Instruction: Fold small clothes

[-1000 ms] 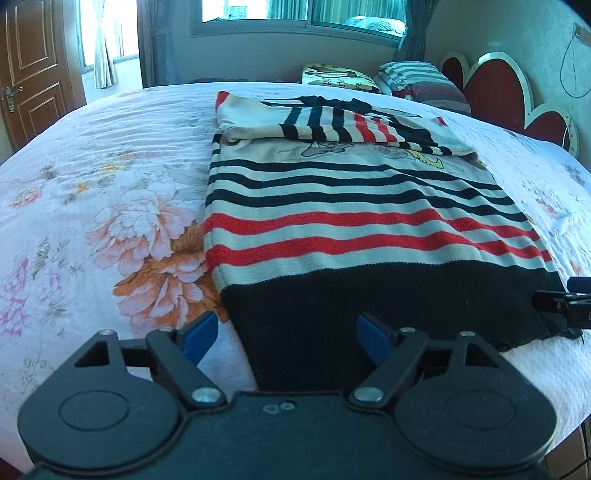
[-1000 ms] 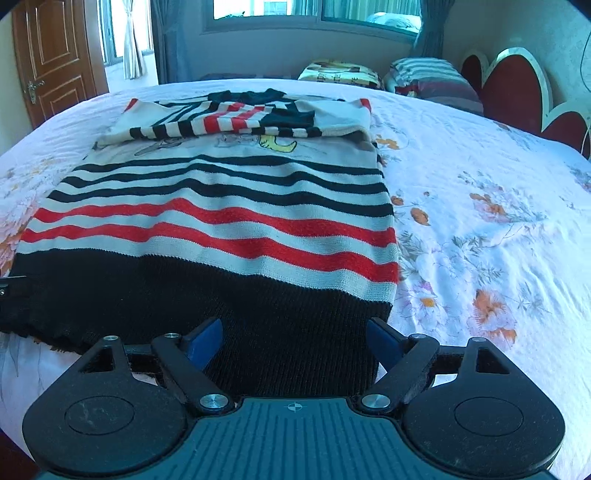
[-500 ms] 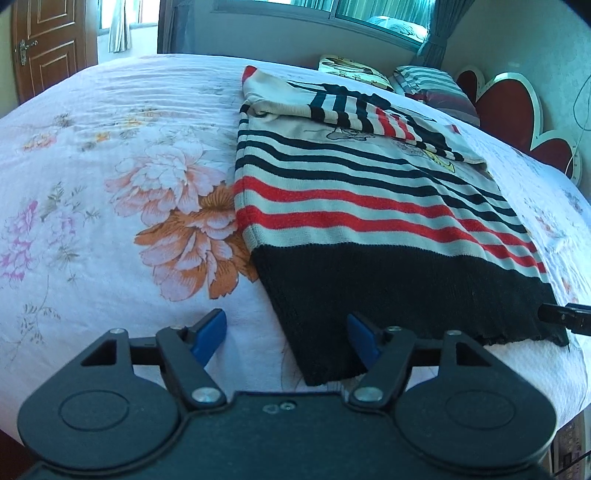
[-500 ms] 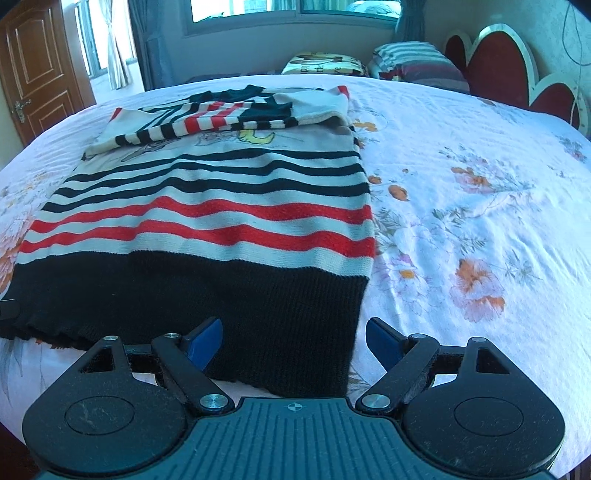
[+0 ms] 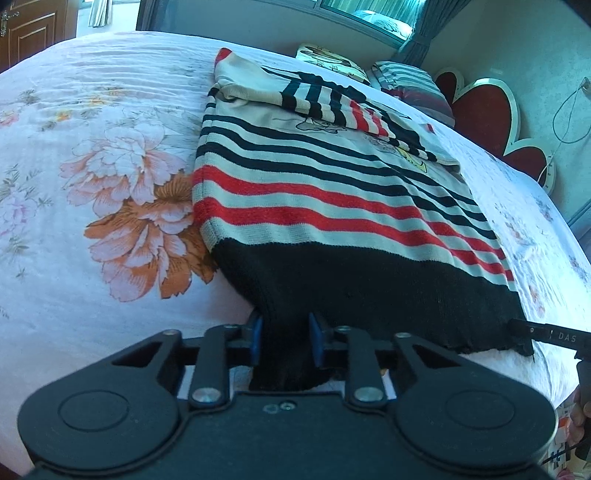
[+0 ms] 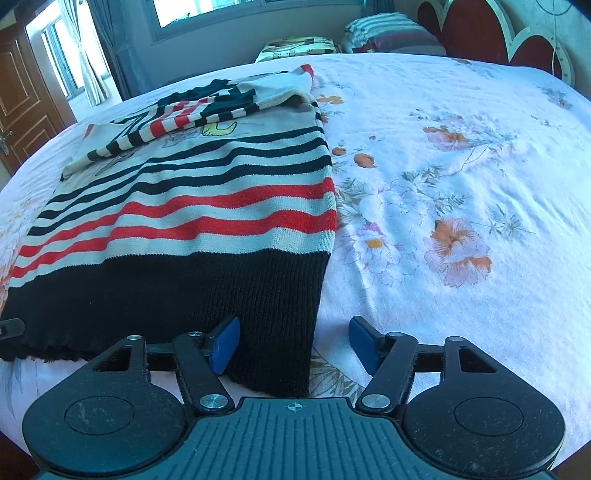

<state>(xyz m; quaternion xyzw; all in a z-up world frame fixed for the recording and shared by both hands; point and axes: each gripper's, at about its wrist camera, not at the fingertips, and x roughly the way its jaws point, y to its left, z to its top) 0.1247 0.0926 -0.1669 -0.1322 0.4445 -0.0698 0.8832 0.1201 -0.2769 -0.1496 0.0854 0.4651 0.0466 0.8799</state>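
Both grippers have slid outward to the sweater's near corners since a second ago; before, each sat over the middle of the black hem with jaws wide.

Left gripper (image 5: 284, 341): jaws narrow and closing, the near-left corner of the black hem bunched between the blue pads (image 5: 255, 339). Fabric is pulled up into a peak there, pads press on it from both sides. Looks like a grip.

Right gripper (image 6: 291, 341): jaws at medium width and closing. Near-right hem corner lies between them, closer to the left pad (image 6: 225, 343). Right pad is over bare sheet, apart from the cloth. No pinch there, hem lies flat.

Sweater (image 5: 332, 192): flat on the bed (image 5: 74, 184), hem toward the grippers, collar end away. Black band at the hem, then red and cream stripes, then black and cream stripes, cartoon print near the chest. Sleeves are folded in across the chest, overlapping.

Sheet is white with orange and pink flowers, lightly wrinkled right of the sweater. Pillows (image 6: 388, 37) and a red scalloped headboard (image 6: 480, 29) at the far right, window behind, wooden door (image 6: 18, 103) far left. In the left view the right gripper's tip shows at the hem's far corner.
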